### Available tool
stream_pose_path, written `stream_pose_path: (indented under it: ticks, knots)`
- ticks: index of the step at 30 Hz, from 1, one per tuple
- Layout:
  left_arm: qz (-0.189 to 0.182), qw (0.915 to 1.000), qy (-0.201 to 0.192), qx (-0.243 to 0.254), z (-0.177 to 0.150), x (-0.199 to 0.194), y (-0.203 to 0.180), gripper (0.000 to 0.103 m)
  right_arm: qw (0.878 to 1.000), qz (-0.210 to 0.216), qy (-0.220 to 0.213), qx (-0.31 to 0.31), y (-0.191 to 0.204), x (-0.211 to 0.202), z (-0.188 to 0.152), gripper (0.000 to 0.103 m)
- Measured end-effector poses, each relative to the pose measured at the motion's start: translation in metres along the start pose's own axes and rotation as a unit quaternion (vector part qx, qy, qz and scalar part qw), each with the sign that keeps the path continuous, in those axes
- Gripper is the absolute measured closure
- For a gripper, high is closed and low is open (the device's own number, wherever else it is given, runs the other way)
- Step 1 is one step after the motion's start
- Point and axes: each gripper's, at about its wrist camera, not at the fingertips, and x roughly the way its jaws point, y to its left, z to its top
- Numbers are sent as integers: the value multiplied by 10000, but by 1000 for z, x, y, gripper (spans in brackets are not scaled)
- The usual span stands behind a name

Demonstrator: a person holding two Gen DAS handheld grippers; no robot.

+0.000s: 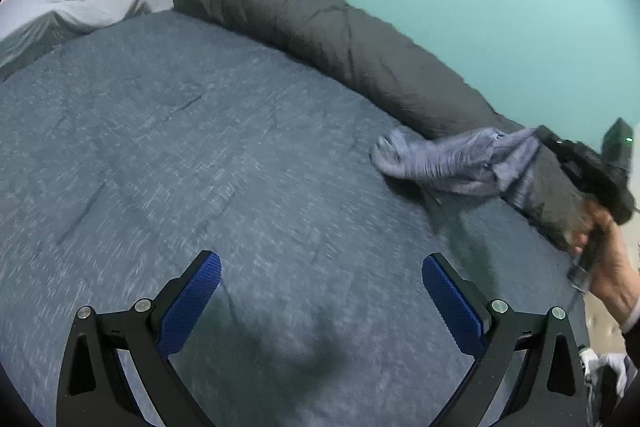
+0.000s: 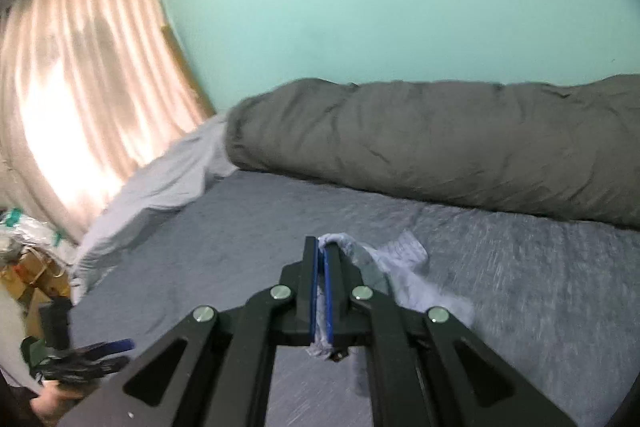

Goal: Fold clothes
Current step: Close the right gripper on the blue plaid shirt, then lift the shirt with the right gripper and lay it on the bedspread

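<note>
stage: early, nothing folded | right gripper [image 2: 321, 247]: clamped on crumpled pale blue-grey cloth garment [image 1: 448, 163], lifting off blue bedspread [image 1: 200, 147] | left gripper [image 1: 322, 291]: jaws apart, empty

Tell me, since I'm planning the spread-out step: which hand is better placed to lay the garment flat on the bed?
Right. The right gripper is shut on the light blue garment, lifting one end off the bed. The left gripper hangs open and empty, well short of it.
</note>
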Motion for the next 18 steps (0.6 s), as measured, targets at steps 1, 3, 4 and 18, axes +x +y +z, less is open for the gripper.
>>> stream_pose_path:
  ticks: [1, 3, 4, 18]
  knots:
    - [-42, 10000, -23, -43, -7, -10, -3, 0, 9999, 78, -47, 54, 12, -19, -5, 101]
    - [-129, 9999, -49, -52, -21, -27, -8, 0, 9997, 231, -69, 106, 31, -59, -10, 101]
    - [-178, 9998, -61, -24, -30, -37, -13, 0, 9995, 277, -85, 76, 44, -64, -15, 101]
    - [-601, 9979, 86, 219, -140, -113, -44, 0, 9974, 525, -483, -136, 145, -259, -109, 101]
